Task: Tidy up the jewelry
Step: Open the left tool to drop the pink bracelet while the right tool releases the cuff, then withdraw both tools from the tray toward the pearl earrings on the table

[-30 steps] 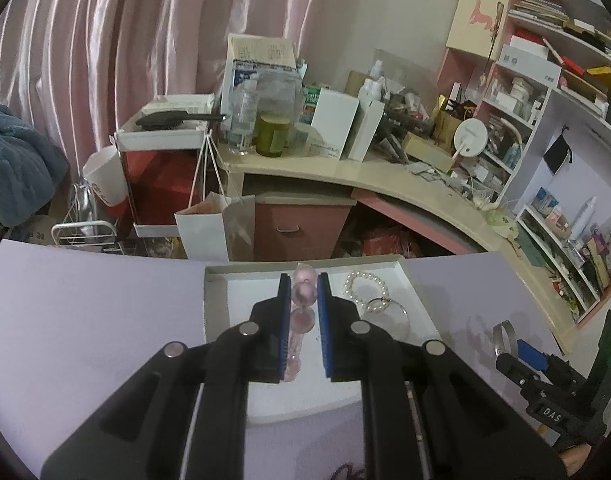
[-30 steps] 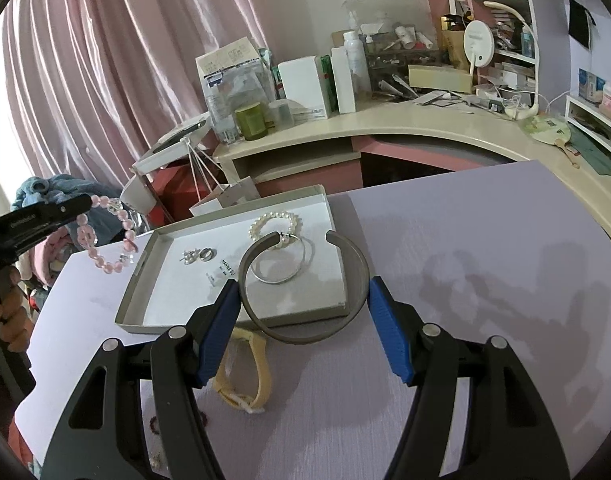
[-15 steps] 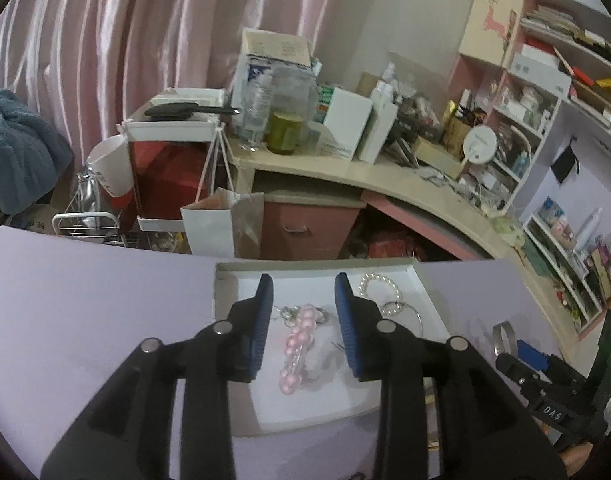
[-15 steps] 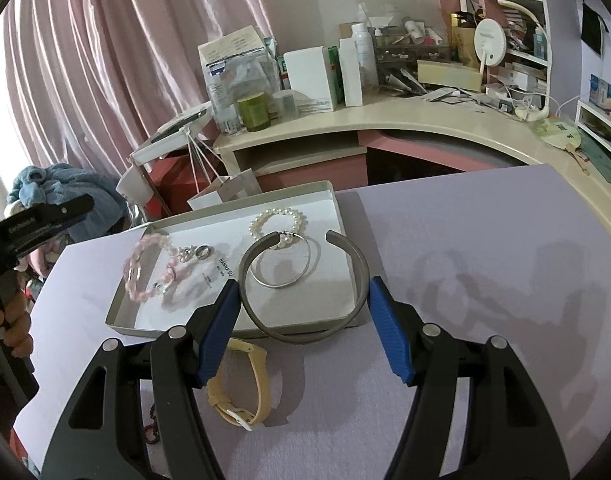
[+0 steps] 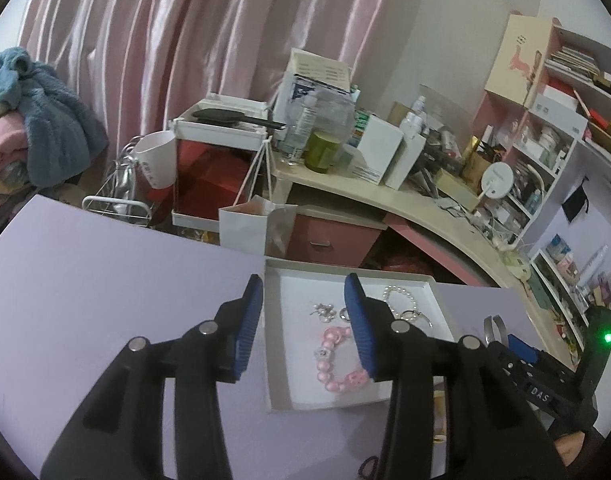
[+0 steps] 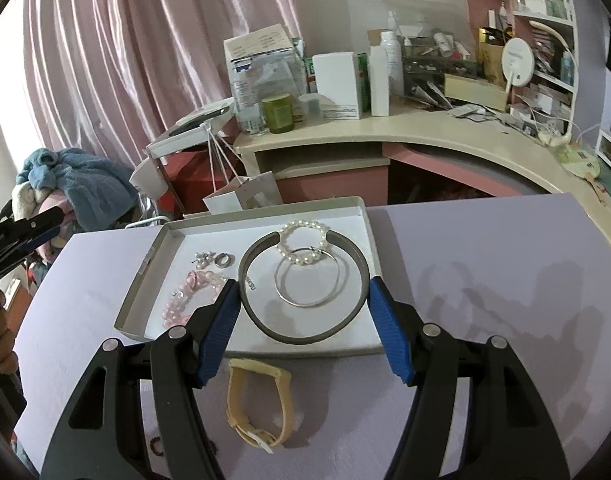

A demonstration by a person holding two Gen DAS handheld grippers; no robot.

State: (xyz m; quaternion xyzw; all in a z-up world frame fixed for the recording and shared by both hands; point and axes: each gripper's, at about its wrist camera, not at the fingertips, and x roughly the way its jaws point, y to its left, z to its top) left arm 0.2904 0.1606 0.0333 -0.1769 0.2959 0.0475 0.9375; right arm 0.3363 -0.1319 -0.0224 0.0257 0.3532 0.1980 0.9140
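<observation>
While left gripper point(image 5: 303, 316) gapes empty above tray point(image 6: 153, 268), pink bracelet point(image 5: 337, 360) lies inside; right gripper point(image 6: 303, 312) clasps grey bangle point(image 6: 305, 336) over tray, watch point(image 6: 257, 408) outside

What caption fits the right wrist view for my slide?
Right gripper holds a grey cuff bangle over the tray, above a hoop and pearl bracelet.

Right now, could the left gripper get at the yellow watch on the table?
Probably not directly: the left gripper hangs open over the tray, and the right gripper, holding a bangle, sits above the watch.
</observation>
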